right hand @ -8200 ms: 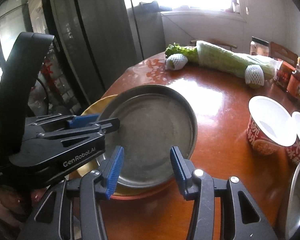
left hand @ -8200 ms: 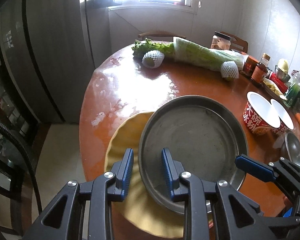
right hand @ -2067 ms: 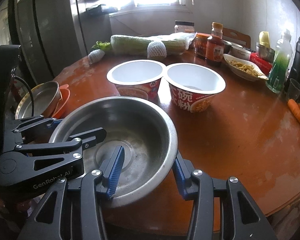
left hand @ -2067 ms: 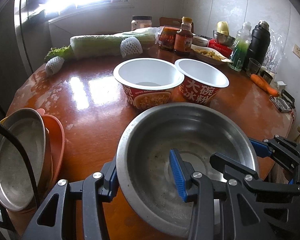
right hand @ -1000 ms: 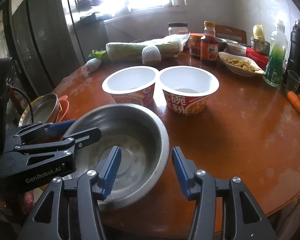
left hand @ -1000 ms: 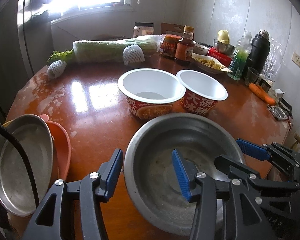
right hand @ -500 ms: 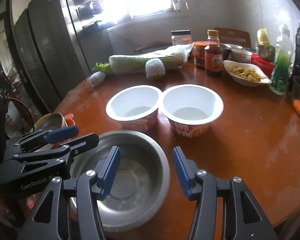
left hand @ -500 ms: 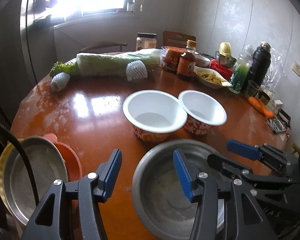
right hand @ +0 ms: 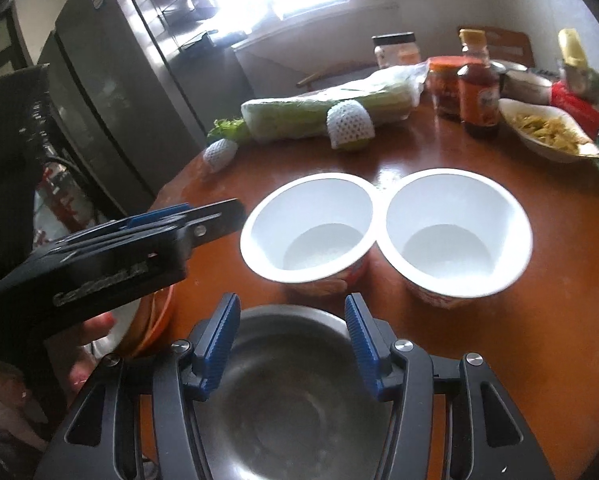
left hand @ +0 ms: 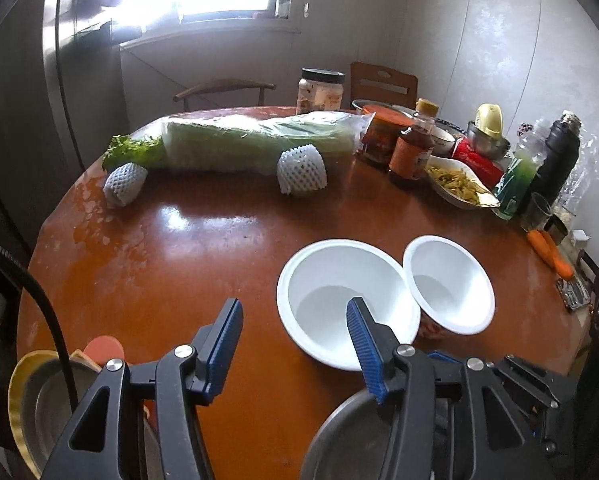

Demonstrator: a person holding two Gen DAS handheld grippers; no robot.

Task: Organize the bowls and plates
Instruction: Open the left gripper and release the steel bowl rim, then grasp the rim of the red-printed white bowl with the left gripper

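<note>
The metal bowl [right hand: 283,392] sits on the table [left hand: 203,248] near me, and I have let go of it. A moment ago I held its rim. Now my left gripper [left hand: 295,344] is empty and open, lifted back. My right gripper [right hand: 291,344] is opening too, with nothing in it. The two white bowls [right hand: 311,228] wait just behind, touching. I think they come next.

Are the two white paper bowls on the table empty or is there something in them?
Empty. Both white paper bowls stand upright, and the right wrist view shows bare white bottoms in both.
</note>
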